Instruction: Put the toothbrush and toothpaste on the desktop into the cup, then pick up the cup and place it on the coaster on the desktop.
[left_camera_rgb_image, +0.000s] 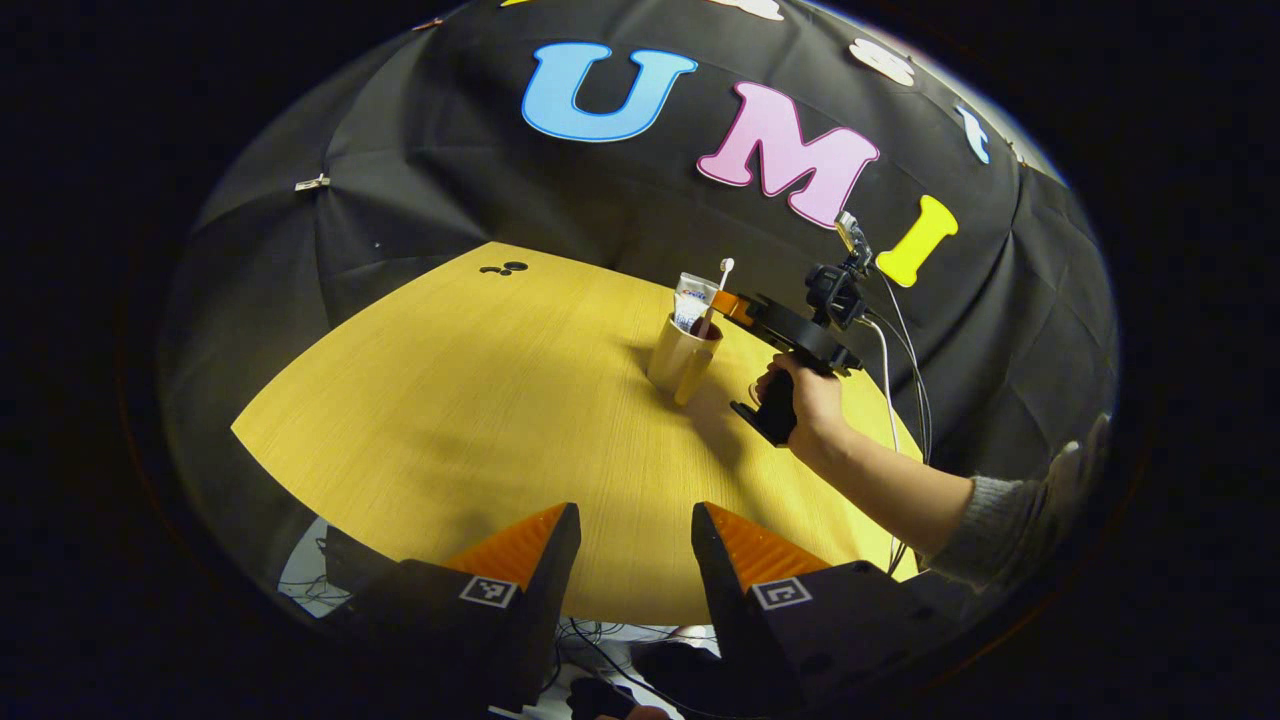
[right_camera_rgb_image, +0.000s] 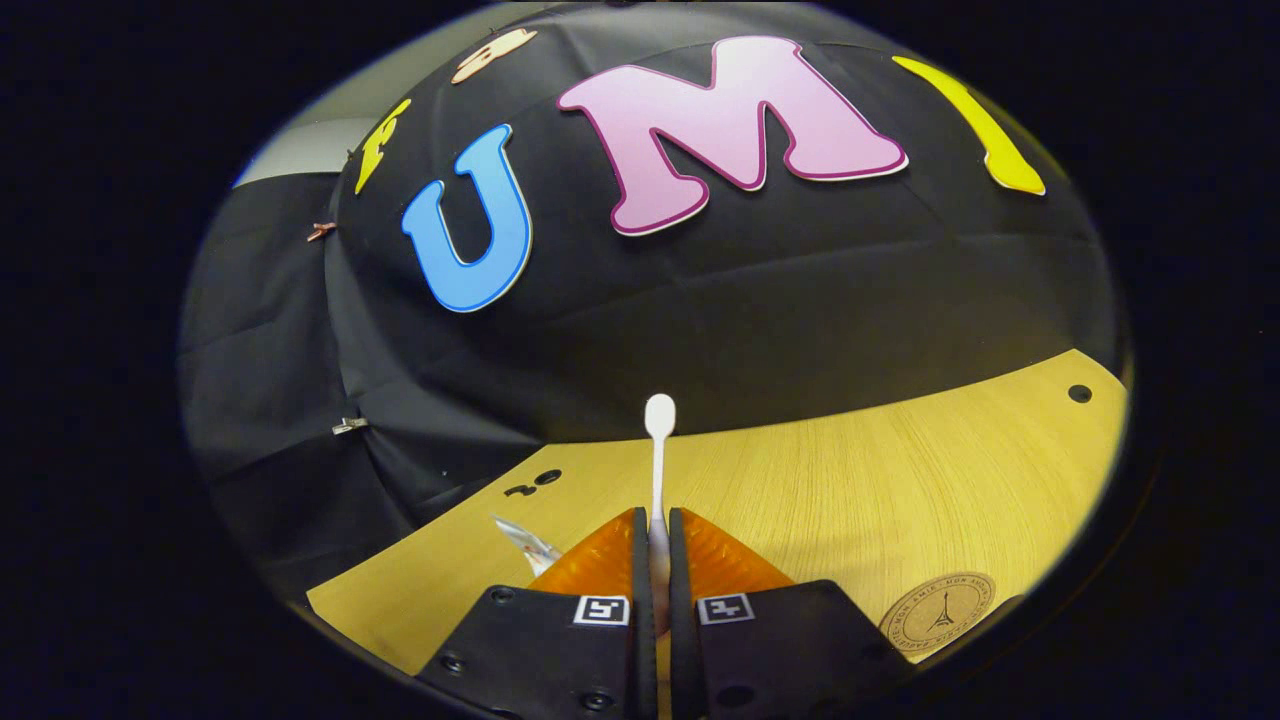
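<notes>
Right gripper (right_camera_rgb_image: 652, 545) clamps toothbrush (right_camera_rgb_image: 658, 470) over cup (left_camera_rgb_image: 682, 358); toothpaste (left_camera_rgb_image: 693, 297) already in; my left gripper (left_camera_rgb_image: 635, 545) open, idle; coaster (right_camera_rgb_image: 937, 614) near right awaits cup.

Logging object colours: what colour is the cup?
Beige cup; clearest in the left gripper view.

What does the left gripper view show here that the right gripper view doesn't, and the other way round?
Left gripper view alone: the cup standing on the table with the toothpaste inside, the person's hand holding the right hand-held gripper at the cup's mouth, and the left hand-held gripper with its fingers apart, holding nothing.

Right gripper view alone: the round coaster near its lower right, and the fingers pressed on the toothbrush handle from close up.

Both: the white toothbrush, the wooden table and the black cloth wall.
</notes>
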